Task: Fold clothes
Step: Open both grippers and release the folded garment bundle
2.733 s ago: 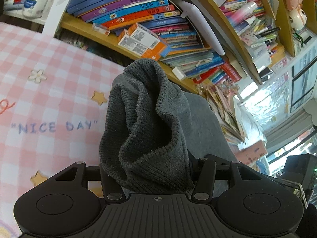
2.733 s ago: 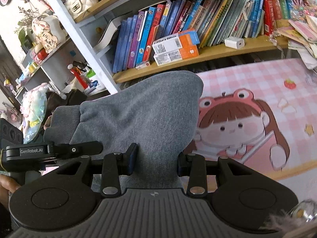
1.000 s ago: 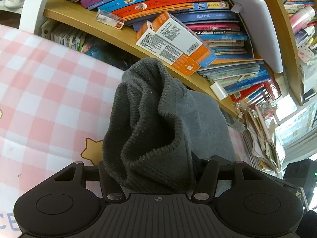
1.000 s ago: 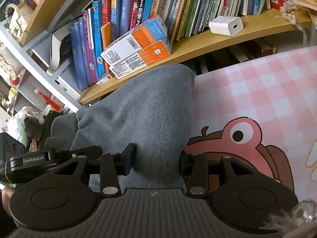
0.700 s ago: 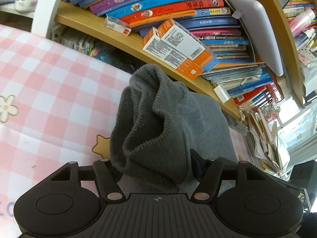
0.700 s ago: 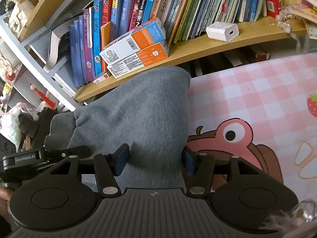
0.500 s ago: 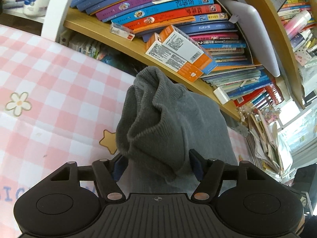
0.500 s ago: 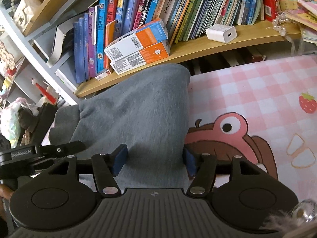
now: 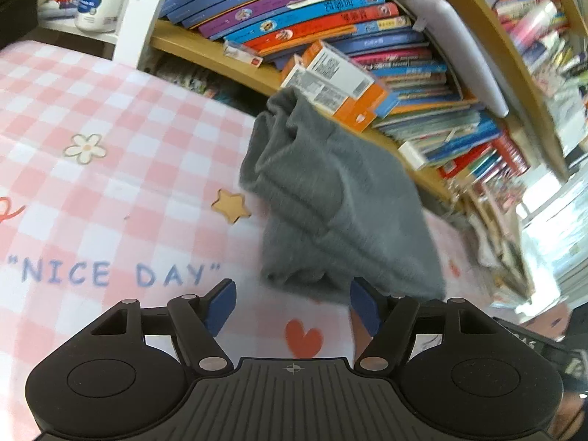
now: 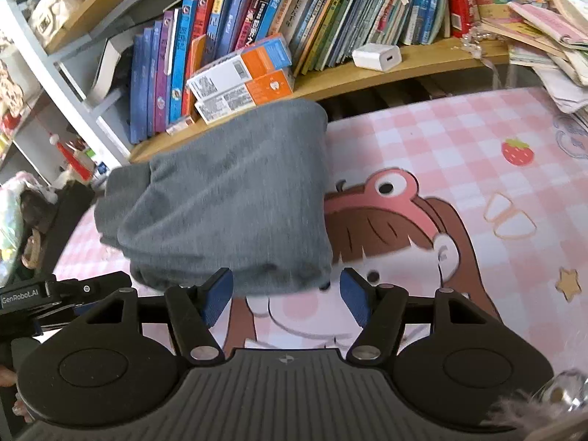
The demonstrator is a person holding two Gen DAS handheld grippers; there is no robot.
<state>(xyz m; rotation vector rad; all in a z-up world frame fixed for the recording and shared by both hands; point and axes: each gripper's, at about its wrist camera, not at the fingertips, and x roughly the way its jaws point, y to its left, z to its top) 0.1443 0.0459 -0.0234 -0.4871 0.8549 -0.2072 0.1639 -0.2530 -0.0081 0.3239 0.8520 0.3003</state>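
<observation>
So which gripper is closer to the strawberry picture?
Right. The right gripper is on the strawberry's side of the sweater. The left gripper, jaws opening with the sweater just past them, is on the sweater's other side, farther away.

One grey garment (image 9: 341, 217), two orange-and-white boxes (image 10: 242, 73), one white charger (image 10: 376, 57)

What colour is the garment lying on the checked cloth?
Grey, plain with a ribbed hem; the garment shows best in the right wrist view.
</observation>
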